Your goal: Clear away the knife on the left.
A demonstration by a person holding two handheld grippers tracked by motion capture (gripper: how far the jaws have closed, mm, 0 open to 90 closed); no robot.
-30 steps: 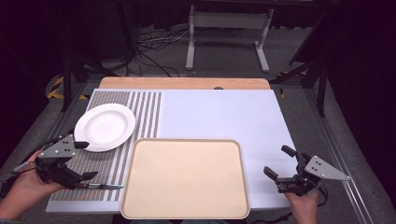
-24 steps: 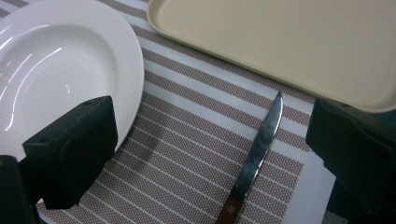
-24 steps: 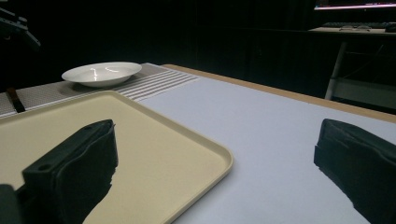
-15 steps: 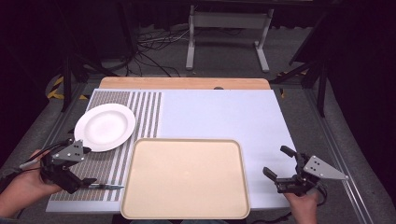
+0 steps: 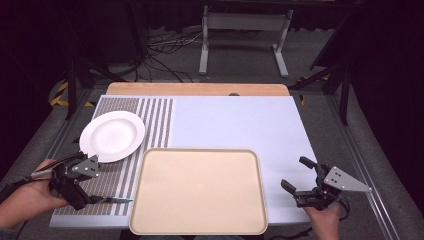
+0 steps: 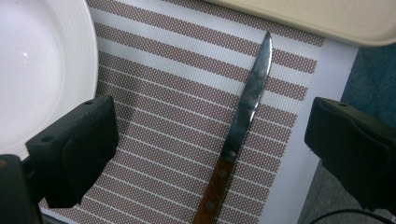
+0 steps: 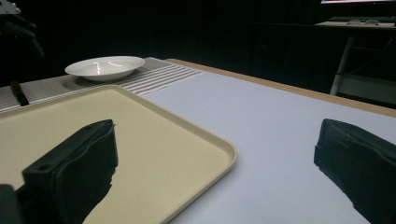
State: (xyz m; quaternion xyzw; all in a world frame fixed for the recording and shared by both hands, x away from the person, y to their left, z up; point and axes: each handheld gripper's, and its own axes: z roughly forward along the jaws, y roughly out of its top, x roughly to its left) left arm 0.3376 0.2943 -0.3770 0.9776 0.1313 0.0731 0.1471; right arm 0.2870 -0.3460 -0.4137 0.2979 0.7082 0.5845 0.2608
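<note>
1. The knife [image 6: 243, 126] lies flat on the striped mat [image 6: 177, 93], right between the left gripper's jaws in the left gripper view, touched by neither.
2. Its wooden handle sits nearest the gripper, and the blade tip points away toward the tray [image 6: 327, 18] edge ahead.
3. Left gripper [image 5: 80, 192] hovers just over the knife handle in the high view, jaws spread wide, nothing held.
4. The blade pokes out to the gripper's right in the high view, stopping just short of the tray [image 5: 197, 190].
5. The plate [image 5: 112, 136] sits just beyond the left gripper, on the mat; its rim runs beside the left jaw in the left gripper view.
6. Right gripper [image 5: 300, 177] is well apart, off the tray's far right side, low over the white table [image 5: 240, 120].
7. Its jaws gape wide too, empty, with the tray's corner [image 7: 224, 154] between them in the right gripper view.
</note>
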